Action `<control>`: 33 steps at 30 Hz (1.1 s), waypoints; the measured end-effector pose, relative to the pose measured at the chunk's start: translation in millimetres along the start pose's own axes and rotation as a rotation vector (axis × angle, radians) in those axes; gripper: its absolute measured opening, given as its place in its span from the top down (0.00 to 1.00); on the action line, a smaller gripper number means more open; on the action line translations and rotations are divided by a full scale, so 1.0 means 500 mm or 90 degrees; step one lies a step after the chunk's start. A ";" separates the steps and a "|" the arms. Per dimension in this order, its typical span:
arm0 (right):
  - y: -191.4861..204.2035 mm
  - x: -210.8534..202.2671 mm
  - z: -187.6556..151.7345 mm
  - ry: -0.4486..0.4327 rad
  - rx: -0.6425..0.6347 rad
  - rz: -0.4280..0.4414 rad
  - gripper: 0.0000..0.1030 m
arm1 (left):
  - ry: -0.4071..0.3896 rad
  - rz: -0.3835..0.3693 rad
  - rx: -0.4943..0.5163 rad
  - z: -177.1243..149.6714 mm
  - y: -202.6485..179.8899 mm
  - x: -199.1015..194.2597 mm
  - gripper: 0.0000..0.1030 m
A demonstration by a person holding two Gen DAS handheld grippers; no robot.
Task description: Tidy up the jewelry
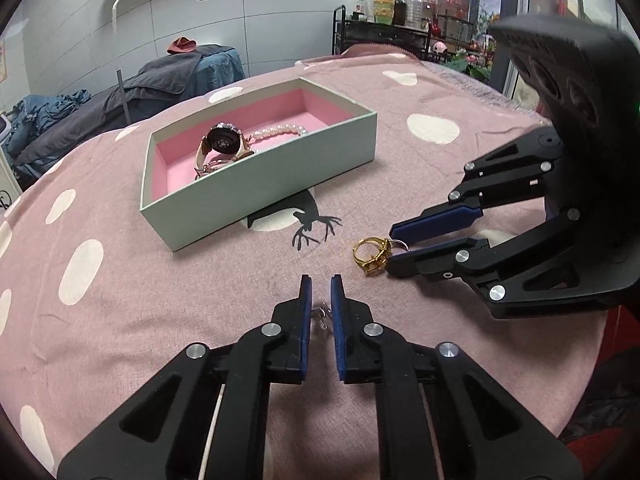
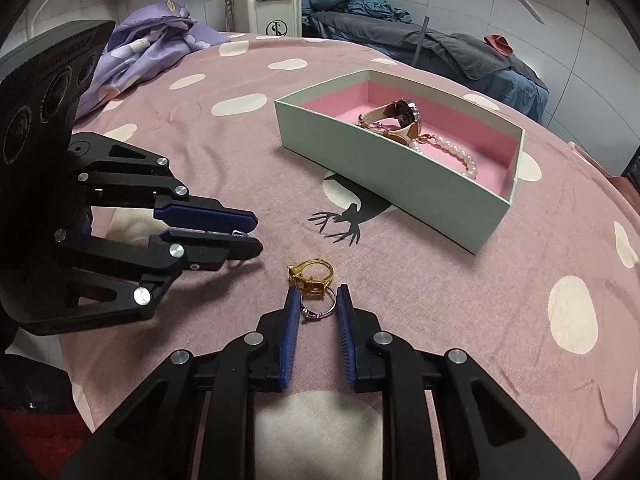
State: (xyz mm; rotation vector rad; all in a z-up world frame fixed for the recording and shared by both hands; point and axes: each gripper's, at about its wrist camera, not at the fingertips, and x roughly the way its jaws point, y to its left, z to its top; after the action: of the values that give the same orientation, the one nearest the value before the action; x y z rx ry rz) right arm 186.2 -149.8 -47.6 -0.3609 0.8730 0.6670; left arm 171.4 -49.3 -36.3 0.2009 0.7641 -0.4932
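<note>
On the pink dotted cloth, my left gripper (image 1: 321, 280) is shut on a small silver piece of jewelry (image 1: 322, 316) held deep between its blue pads; from the right wrist view, the left gripper (image 2: 258, 233) shows a silver wire (image 2: 239, 233) in its narrow gap. My right gripper (image 2: 317, 291) is shut on a silver ring (image 2: 316, 306) that lies flat on the cloth. A gold ring (image 2: 310, 276) rests just beyond its tips, touching the silver one. Further off stands a mint box (image 2: 380, 176) lined in pink, holding a watch (image 2: 404, 116) and a pearl bracelet (image 2: 460, 156).
A black deer print (image 1: 312, 228) marks the cloth in front of the box (image 1: 260, 168). Purple bedding (image 2: 160, 28) lies past the cloth's far left edge, grey blankets (image 2: 460, 48) behind the box. A black rack of bottles (image 1: 384, 8) stands at the back.
</note>
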 end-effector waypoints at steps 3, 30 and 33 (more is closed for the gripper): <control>-0.007 -0.015 -0.010 -0.009 0.016 0.000 0.82 | -0.008 0.004 -0.003 0.000 0.002 -0.013 0.90; -0.031 -0.058 -0.037 -0.037 0.060 -0.005 0.82 | 0.043 -0.021 0.058 -0.017 -0.015 0.012 0.79; -0.031 -0.057 -0.037 -0.037 0.059 -0.005 0.82 | 0.042 -0.018 0.063 -0.019 -0.015 0.008 0.89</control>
State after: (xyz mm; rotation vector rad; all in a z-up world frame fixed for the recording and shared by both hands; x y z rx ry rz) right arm 172.5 -182.3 -35.7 -0.2599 0.8436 0.6245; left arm 164.5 -54.2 -45.9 0.2999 0.8080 -0.5533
